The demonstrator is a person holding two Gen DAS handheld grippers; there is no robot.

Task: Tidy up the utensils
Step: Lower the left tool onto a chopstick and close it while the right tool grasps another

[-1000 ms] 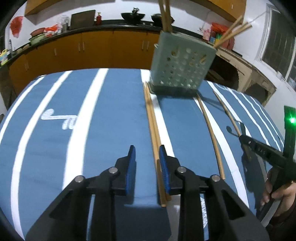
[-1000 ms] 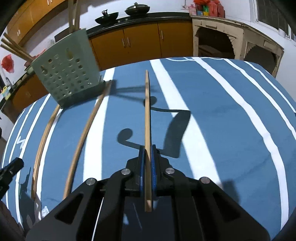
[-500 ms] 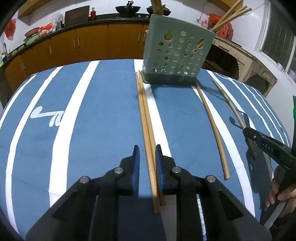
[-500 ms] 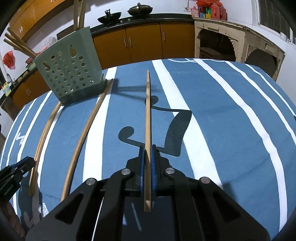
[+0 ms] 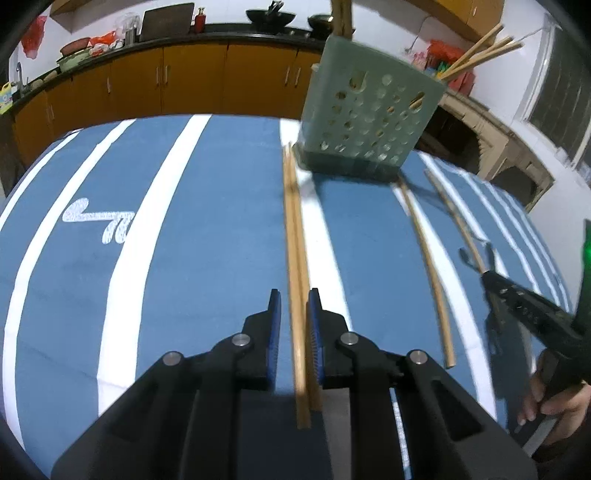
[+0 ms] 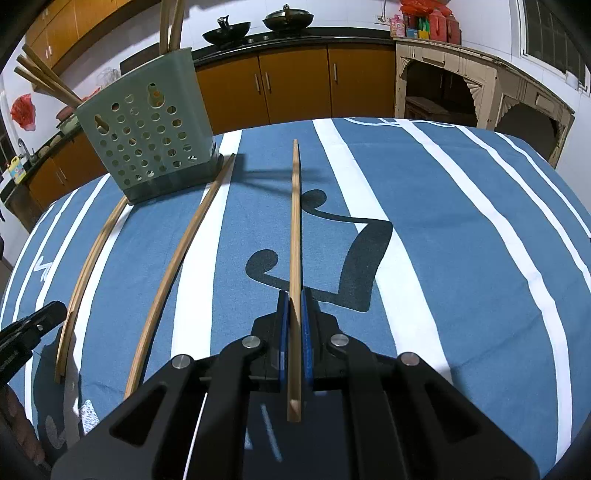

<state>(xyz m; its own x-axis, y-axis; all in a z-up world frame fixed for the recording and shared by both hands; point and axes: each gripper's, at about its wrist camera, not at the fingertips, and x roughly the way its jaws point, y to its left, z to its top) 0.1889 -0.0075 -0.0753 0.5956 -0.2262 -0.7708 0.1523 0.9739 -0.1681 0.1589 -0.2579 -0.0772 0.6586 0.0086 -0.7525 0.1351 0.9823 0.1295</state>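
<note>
Your right gripper (image 6: 294, 306) has its blue pads pressed tight on a single slim wooden chopstick (image 6: 294, 229), which juts forward over the table with its near end poking back between the black arms. Whether its far tip touches the cloth is hard to tell; its shadow falls off to the right.

Your left gripper (image 5: 294, 306) stands parted, its ribbed blue pads straddling a pair of pale wooden chopsticks (image 5: 294, 236) lying side by side on the cloth. A small gap shows on each side, so nothing is pinched there. The pair's far ends reach the base of the pale green perforated plastic utensil holder (image 5: 369, 110), and their near ends are half lost in the shade of the gripper body.

Between the two tools lies one more loose wooden chopstick (image 5: 428, 266), bowed by the lens, its far end close to the holder's dark base. The holder is boxy, punched with round holes, and more chopsticks (image 5: 480, 48) lean out of its top; their tops are cut off in the left view. Its right side is motion-blurred there.

Everything rests on the blue tablecloth with white stripes (image 6: 461, 258), soft and matte. Behind it runs a row of orange wooden cabinets (image 6: 295, 85) under a dark counter, with two black woks (image 6: 258, 26) on top.
</note>
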